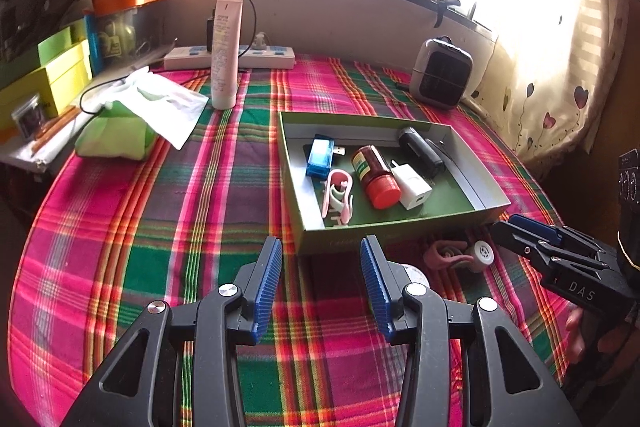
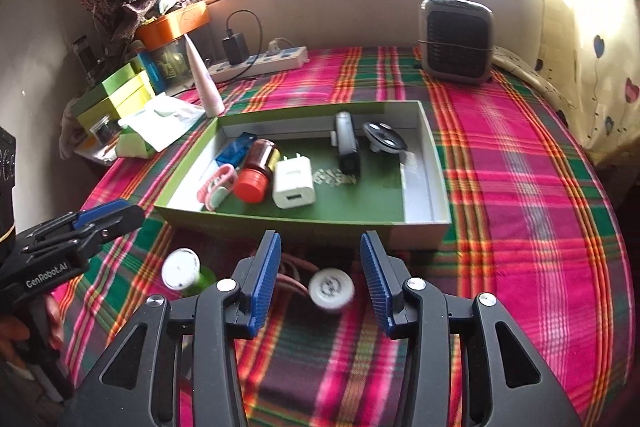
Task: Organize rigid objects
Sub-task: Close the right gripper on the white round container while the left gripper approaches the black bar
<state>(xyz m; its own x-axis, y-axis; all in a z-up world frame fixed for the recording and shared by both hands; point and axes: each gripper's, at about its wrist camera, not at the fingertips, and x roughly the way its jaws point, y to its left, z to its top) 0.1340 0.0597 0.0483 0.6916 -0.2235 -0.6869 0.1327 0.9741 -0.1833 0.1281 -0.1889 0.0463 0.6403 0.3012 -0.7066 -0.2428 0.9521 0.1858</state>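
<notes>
left claw [image 1: 321, 281]: jaws apart, nothing between them; only plaid cloth beneath.
right claw [image 2: 320, 283]: jaws apart, pressing on nothing; a white round-capped piece [image 2: 332, 289] lies on the cloth between the two blue pads, blurred, clear of both.
pink cord [image 2: 294, 277]: coiled just behind the white piece, partly hidden by the right claw's left finger.
green bottle with white cap [image 2: 182, 269]: on its side on the cloth, left of the right claw and near the left claw's tip.
green box [image 2: 424, 223]: open and shallow, on the cloth just beyond both claws; its near wall runs right behind the loose pieces.
box contents: white charger [image 2: 292, 183], red-capped brown bottle [image 2: 254, 177], pink clip [image 2: 218, 187], blue item [image 2: 236, 151], black cylinder [image 2: 347, 147], round grey piece [image 2: 384, 137].
plaid cloth [image 1: 160, 207]: pink, green and orange, covering the whole bench.
far edge: small heater [image 2: 456, 41] at right, white power strip [image 1: 230, 57] with a tall white tube [image 1: 227, 51] standing before it.
left edge: tissue pack [image 1: 120, 131], stacked green boxes [image 1: 60, 67].
</notes>
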